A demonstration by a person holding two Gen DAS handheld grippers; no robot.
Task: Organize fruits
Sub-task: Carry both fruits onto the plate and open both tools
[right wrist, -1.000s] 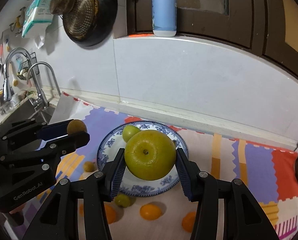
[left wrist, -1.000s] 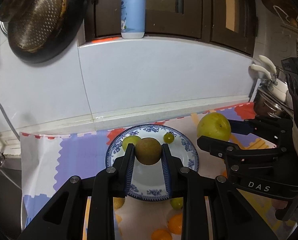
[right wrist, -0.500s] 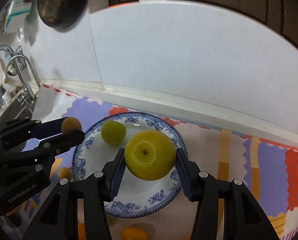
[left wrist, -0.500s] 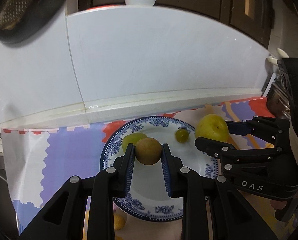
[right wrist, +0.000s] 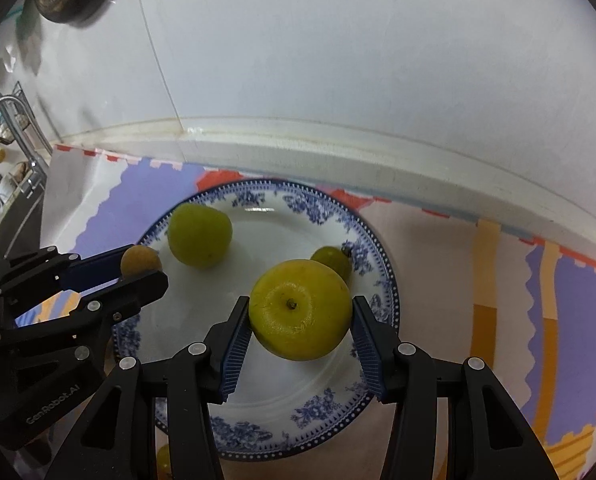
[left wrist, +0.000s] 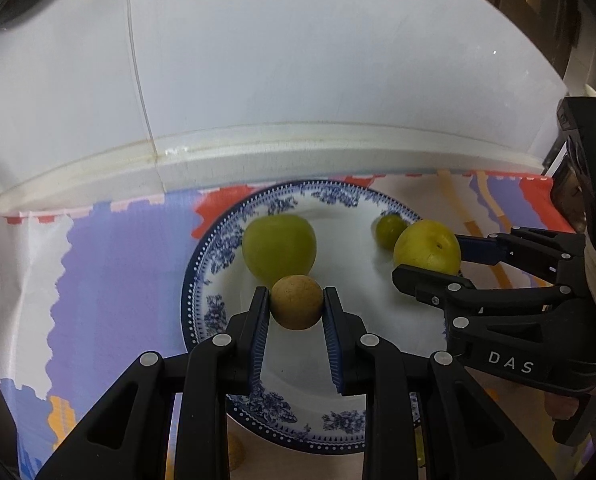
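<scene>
- Nearest in the left wrist view, the left gripper (left wrist: pixel 297 312) has its jaws drawn in narrow on a small brown round fruit (left wrist: pixel 297 307), pinched at its middle between the blue pads.
- In the right wrist view, the right gripper (right wrist: pixel 301 330) stands with jaws much wider, clamped on a large yellow-green citrus-like fruit (right wrist: pixel 300 309), stem dimple facing the camera.
- Both held fruits hang over the blue-and-white plate (left wrist: pixel 218 248); whether either touches it I cannot tell.
- The brown fruit sits over the plate's left side, the yellow one over its right.
- Just beyond the brown fruit lies a green fruit (left wrist: pixel 279 249); behind the yellow one, a small green fruit (left wrist: pixel 390 229) near the far rim.
- Judgement: the bare plate floor lies directly below each grip, so release needs only a short descent, keeping off those neighbours.
- Farthest: patterned mat (left wrist: pixel 110 264), then white tiled wall (left wrist: pixel 298 60).
</scene>
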